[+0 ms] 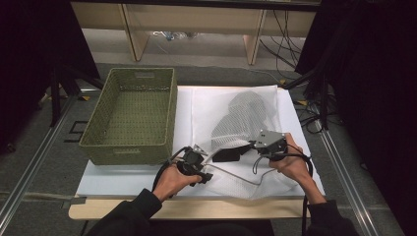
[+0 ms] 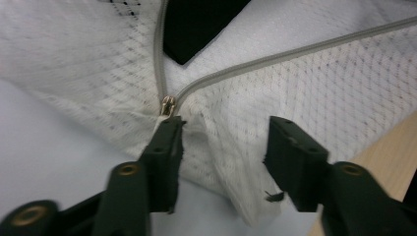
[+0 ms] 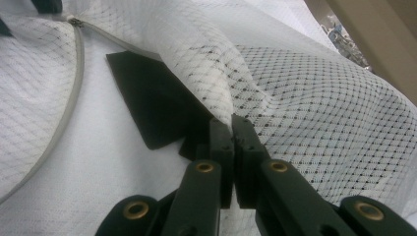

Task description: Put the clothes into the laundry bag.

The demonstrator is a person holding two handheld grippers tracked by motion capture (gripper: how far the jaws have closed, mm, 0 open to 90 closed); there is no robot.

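Observation:
A white mesh laundry bag [image 1: 246, 115] lies on the table with a dark garment [image 1: 226, 155] showing through its unzipped mouth. In the left gripper view my left gripper [image 2: 223, 142] stands open over the bag's corner, mesh fabric between its jaws. One fingertip [image 2: 167, 132] sits just below the brass zipper slider [image 2: 168, 105], where the two grey zipper tracks meet. My right gripper [image 3: 231, 130] is shut on a raised fold of the mesh bag [image 3: 305, 98], right beside the dark garment [image 3: 152, 103]. In the high view my left gripper [image 1: 206, 173] is near the front edge and my right gripper [image 1: 248, 145] is right of centre.
A green woven basket [image 1: 93, 135] stands at the back left of the white table cover [image 1: 123, 179]. The wooden front edge of the table [image 1: 196, 206] runs just behind the left gripper. Cables trail on the floor at the right.

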